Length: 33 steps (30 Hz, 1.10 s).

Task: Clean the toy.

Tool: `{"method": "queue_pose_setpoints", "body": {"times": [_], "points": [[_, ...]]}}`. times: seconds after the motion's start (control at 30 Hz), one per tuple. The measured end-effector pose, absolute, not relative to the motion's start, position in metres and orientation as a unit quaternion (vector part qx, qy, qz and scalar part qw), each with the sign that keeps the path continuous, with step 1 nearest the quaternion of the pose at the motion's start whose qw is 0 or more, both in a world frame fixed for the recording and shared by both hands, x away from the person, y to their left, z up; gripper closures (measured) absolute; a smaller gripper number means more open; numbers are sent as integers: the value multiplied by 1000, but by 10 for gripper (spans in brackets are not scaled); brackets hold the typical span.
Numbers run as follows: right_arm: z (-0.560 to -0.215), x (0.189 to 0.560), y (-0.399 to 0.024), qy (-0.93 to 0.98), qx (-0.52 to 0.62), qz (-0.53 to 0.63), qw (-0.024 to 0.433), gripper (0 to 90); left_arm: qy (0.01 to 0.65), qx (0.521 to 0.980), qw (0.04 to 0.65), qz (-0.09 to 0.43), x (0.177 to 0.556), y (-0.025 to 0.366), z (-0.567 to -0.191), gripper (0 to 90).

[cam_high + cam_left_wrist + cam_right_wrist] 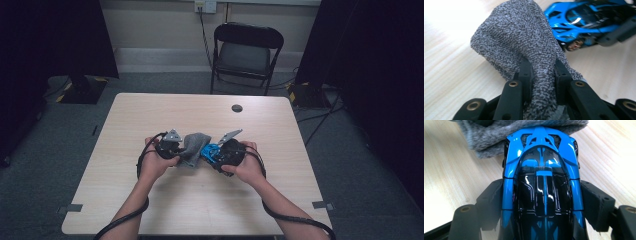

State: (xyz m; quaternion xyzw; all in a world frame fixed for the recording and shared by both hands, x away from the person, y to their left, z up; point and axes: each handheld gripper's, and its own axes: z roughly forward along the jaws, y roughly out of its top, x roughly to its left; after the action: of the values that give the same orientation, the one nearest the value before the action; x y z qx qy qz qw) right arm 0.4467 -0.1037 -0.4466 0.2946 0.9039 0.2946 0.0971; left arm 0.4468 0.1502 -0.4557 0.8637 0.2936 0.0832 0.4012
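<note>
The left gripper (541,68) is clamping a fold of grey knitted cloth (524,40), its jaws closed tight on the fabric, while the right gripper (541,202) is gripping a blue and black toy car (541,177) across its flanks, one pad pressing on each side of the body. In the high view both hands are working near the middle of the table (150,110), somewhat toward its near edge, with the cloth (192,145) lying between the left gripper (175,147) and the right gripper (220,152) and meeting one end of the car (210,151). The step in hand appears to be wiping the car with the cloth. To do it well, the operator should be keeping the right grip square on the flanks so the glossy shell is not slipping, and drawing the cloth over the roof in light strokes rather than pushing against the end of the car. The free bulk of cloth should be staying ahead of the left jaws so that hard plastic is not scraping the paint.
</note>
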Motion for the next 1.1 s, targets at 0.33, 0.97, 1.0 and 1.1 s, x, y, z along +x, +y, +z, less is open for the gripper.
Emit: {"method": "queue_pose_setpoints", "body": {"times": [0.33, 0.97, 1.0, 1.1], "points": [[-444, 454, -107, 897, 306, 297, 115, 261, 270, 868, 414, 55, 441, 150, -454, 739], [-436, 465, -123, 877, 342, 311, 132, 261, 264, 859, 439, 19, 423, 168, -454, 738], [-436, 465, -124, 876, 344, 311, 132, 261, 267, 859, 436, 21, 424, 171, -453, 739], [-436, 465, -126, 876, 344, 314, 130, 261, 283, 856, 430, 44, 425, 176, -451, 737]]}}
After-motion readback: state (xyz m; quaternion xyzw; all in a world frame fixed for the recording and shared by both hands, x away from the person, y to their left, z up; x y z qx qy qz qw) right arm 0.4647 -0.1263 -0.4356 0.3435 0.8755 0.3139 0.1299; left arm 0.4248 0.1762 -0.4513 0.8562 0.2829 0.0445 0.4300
